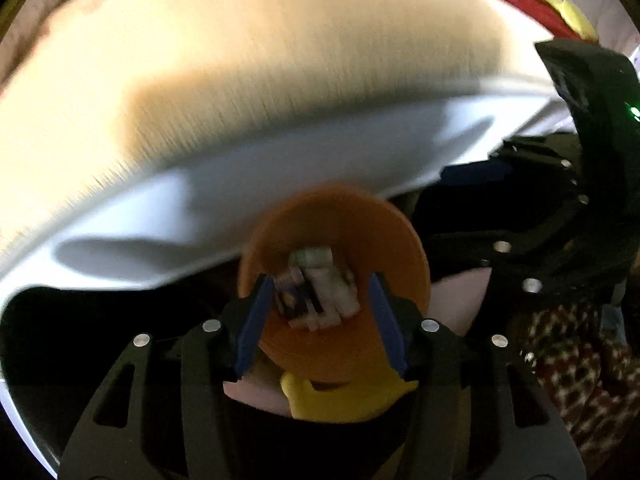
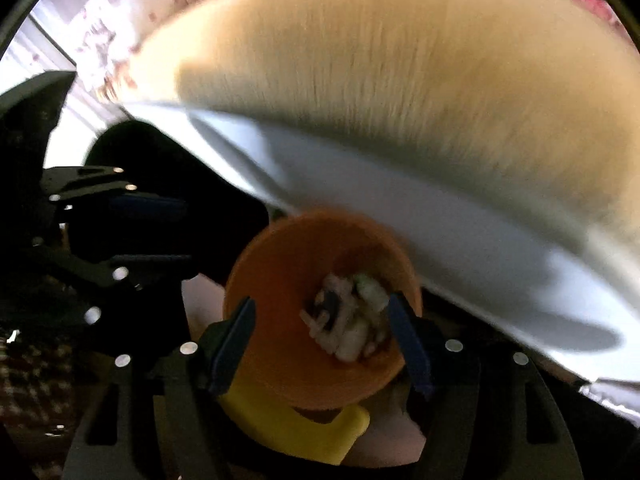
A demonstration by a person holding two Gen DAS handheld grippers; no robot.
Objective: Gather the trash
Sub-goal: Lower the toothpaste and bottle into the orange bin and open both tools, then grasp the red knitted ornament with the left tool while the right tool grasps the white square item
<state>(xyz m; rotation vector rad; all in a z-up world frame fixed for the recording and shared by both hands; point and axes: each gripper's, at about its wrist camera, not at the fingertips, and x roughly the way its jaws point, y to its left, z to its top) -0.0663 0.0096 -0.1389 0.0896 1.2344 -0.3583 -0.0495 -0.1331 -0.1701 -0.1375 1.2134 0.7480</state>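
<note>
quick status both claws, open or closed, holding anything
Left claw: open above the orange bin, nothing held.
Right claw: open above the same bin, nothing held.

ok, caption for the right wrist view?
Right gripper open above an orange bin holding scraps, beside the table edge.

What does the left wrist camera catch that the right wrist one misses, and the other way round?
Only the left view shows red and yellow cloth at top right. Only the right view shows flowered fabric at top left. Each also sees the other gripper at its edge. Both share the orange bin with trash inside, a yellow piece under it, and the tan table with its white edge.
</note>
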